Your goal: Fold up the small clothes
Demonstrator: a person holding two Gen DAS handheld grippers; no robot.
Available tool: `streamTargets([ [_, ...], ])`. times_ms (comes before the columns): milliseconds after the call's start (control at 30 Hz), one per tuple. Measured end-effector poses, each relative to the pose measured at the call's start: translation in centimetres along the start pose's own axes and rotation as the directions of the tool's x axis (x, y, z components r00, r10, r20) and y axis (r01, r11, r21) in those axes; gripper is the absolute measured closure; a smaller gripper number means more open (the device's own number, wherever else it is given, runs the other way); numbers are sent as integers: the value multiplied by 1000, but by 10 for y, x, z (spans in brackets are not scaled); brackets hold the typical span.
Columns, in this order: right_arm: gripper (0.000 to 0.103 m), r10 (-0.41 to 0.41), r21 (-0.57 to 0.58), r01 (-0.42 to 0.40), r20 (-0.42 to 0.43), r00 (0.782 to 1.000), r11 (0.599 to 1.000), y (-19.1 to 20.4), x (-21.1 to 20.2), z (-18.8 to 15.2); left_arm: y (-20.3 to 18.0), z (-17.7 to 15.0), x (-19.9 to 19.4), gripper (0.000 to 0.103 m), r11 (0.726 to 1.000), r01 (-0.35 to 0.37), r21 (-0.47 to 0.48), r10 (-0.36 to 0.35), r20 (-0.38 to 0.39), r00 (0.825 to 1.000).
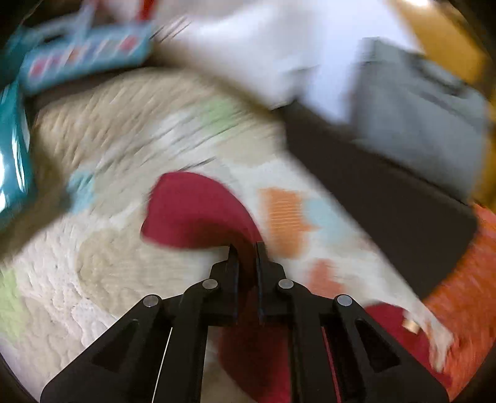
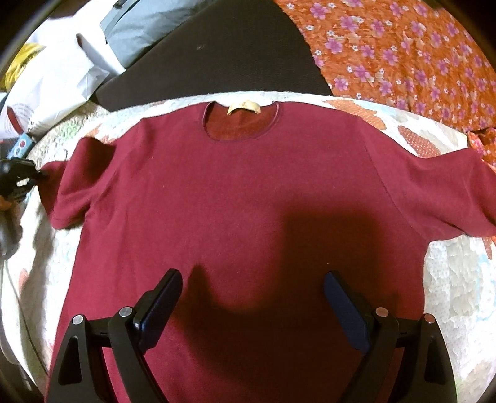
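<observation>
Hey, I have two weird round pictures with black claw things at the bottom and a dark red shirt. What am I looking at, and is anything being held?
No robot arm here: a person holds one two-finger gripper in each hand, and each carries a wide-angle camera looking along its fingers.

The sharper picture comes from the right gripper. Its jaws stand wide open over a maroon T-shirt, spread flat, neck label away from the camera, on a patterned quilt. It holds nothing.

The blurred picture comes from the left gripper. Its jaws are closed on a sleeve of that shirt. In the sharper picture this gripper shows at the far left edge, by the sleeve.

Beyond the quilt lie an orange flowered cloth, a white bag and something grey.
</observation>
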State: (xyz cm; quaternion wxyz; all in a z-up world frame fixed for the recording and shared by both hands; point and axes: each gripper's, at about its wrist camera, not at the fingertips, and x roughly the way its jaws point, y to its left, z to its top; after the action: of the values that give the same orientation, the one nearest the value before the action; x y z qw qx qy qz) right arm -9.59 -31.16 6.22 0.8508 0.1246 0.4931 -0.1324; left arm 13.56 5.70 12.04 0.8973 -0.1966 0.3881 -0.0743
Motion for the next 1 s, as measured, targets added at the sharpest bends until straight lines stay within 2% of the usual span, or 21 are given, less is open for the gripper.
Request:
streamTargets([
  [67,11,1,14,-2,6,1000,1000,-5,-3,0,-35,-3,-33,96,992,110,69,-110,3,994],
  [167,11,13,46,-14,18,1000,999,-14,-11,0,-97,-22,-79,96,949,243,200,-247,-3,969],
  [233,11,20,69,-23,31,999,997,-22,-18,1,-136,-40,-92,96,912,332,239,-331,-45,942],
  [333,11,8,88,-13,58,998,996,-36,-30,5,-188,-86,-87,96,869,404,287,-382,-130,915],
  [433,11,-20,118,11,76,997,993,-58,-41,10,-223,-138,-59,96,849,445,285,-386,-240,891],
  [467,11,-25,130,15,77,997,991,-65,-43,10,-235,-162,-41,96,841,472,264,-395,-297,869],
  [533,11,-41,161,28,82,996,987,-83,-47,10,-251,-197,-17,96,824,500,267,-393,-366,843],
  [633,11,-60,207,44,72,996,977,-111,-48,5,-267,-242,0,93,810,491,322,-315,-468,826],
  [700,11,-66,228,50,64,996,972,-125,-47,2,-267,-254,1,87,794,511,329,-286,-541,791],
  [733,11,-67,237,50,64,996,970,-130,-47,1,-266,-255,-5,81,784,521,336,-282,-556,782],
  [767,11,-63,253,44,68,996,966,-137,-49,1,-262,-251,-15,78,773,526,354,-280,-554,784],
  [800,11,-55,263,33,76,996,964,-141,-50,0,-258,-245,-29,67,764,518,385,-270,-539,798],
  [833,11,-40,273,14,89,995,962,-144,-52,-1,-252,-239,-41,51,761,501,413,-255,-519,816],
  [867,11,-32,276,4,96,995,961,-145,-52,1,-243,-229,-56,42,766,458,451,-226,-477,849],
  [900,11,-24,274,-4,100,995,962,-145,-52,2,-235,-223,-64,33,775,422,470,-207,-442,873],
  [967,11,-1,263,-27,106,994,965,-142,-49,7,-210,-210,-77,32,791,335,512,-162,-353,921],
  [1000,11,6,257,-33,105,994,966,-139,-47,9,-200,-208,-77,32,798,288,529,-127,-321,939],
])
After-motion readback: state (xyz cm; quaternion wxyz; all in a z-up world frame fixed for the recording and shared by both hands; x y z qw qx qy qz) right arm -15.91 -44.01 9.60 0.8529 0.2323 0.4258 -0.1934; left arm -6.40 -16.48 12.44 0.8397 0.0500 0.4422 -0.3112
